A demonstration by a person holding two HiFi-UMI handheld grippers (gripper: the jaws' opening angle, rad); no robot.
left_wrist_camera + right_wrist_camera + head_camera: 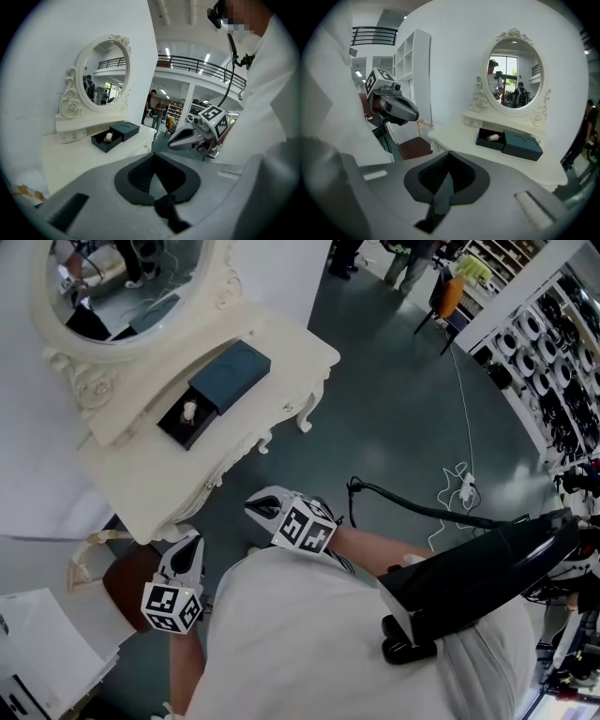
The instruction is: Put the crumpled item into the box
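White wood makes up the biggest thing here, a carved dressing table [178,474] standing against a white wall, with an oval mirror [122,277] in a scrolled frame rising from its back edge. The floor [394,418] beside it is dark grey-green, and a thin pale cable [461,409] trails across it. The person's white shirt [319,643] fills the bottom of the head view. A brown chair seat [127,582] shows just below the table's near edge.

On the tabletop, in front of the mirror, lies a dark teal box [230,376]. Its tray is slid out to one side and stands open. The crumpled item [188,412], a small white wad, lies inside that open tray; the right gripper view shows it there too [493,137].

Both tools are held close to the person's body, well apart from the table and the box. The left gripper [192,542] points towards the table's near edge with its jaws pressed together and nothing between them, as the left gripper view shows [153,157]. The right gripper [258,505] sits just beside it, jaws likewise closed on nothing [449,154].
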